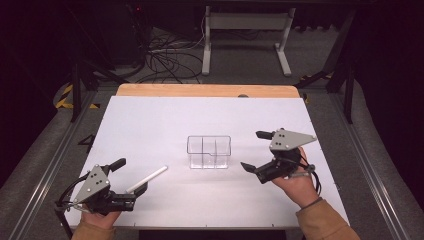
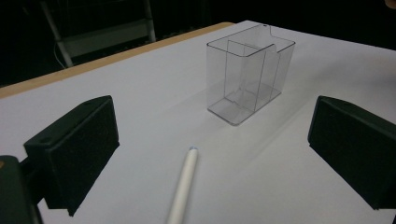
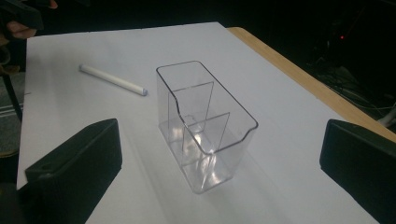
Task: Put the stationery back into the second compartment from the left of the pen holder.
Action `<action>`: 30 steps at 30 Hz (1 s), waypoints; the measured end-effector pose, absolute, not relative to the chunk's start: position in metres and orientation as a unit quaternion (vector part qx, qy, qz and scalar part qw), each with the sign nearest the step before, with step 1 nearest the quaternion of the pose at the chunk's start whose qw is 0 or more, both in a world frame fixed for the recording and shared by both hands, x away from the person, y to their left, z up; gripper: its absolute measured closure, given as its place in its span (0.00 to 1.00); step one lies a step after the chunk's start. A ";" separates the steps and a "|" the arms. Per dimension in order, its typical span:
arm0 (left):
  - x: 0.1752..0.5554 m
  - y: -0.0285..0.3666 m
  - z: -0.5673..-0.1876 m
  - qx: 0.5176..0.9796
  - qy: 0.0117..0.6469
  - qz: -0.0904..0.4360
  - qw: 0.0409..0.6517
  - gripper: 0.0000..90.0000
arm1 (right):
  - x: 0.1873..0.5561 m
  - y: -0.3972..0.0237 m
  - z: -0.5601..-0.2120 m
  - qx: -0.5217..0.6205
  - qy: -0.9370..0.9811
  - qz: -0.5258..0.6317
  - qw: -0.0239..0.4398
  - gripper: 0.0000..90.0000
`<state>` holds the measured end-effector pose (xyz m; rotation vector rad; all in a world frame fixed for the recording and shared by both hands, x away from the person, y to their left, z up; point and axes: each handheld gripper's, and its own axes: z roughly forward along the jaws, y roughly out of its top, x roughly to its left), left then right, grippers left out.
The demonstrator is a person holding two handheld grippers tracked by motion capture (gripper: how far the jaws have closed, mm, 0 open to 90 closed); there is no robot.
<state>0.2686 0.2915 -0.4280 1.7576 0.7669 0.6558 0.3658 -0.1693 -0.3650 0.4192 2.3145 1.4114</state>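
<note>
Both claws open; white pen [image 2: 183, 186] btwn left claw [image 2: 210, 154] jaws, untouched.

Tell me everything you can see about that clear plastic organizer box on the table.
The clear organizer looks like transparent plastic: an upright, open-topped rectangular box with inner dividers forming compartments and one wall stepped lower. It is empty. It stands near the middle of the white table, touching only the tabletop, apart from the white pen and both grippers.

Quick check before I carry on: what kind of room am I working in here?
Probably a lab or recording workspace, not a home: a white-topped table stands on grey carpet, loose black cables trail across the floor behind it, and a white metal desk frame stands in the dark background.
</note>
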 end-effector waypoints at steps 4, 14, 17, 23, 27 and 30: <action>0.270 0.292 -0.427 0.734 0.322 0.272 0.533 0.03 | 0.356 -0.187 -0.380 0.172 0.815 0.513 0.205 0.00; 0.275 0.293 -0.420 0.739 0.322 0.268 0.527 0.03 | 0.349 -0.226 -0.426 0.242 0.787 0.533 0.194 0.00; 0.278 0.293 -0.419 0.738 0.327 0.261 0.529 0.03 | 0.348 -0.231 -0.439 0.255 0.787 0.528 0.195 0.00; 0.283 0.292 -0.413 0.745 0.320 0.255 0.526 0.03 | 0.345 -0.239 -0.459 0.272 0.782 0.527 0.191 0.00; 0.288 0.291 -0.410 0.756 0.313 0.256 0.515 0.03 | 0.343 -0.242 -0.468 0.280 0.785 0.520 0.188 0.00; 0.293 0.290 -0.408 0.764 0.309 0.249 0.509 0.04 | 0.343 -0.245 -0.475 0.288 0.783 0.519 0.186 0.00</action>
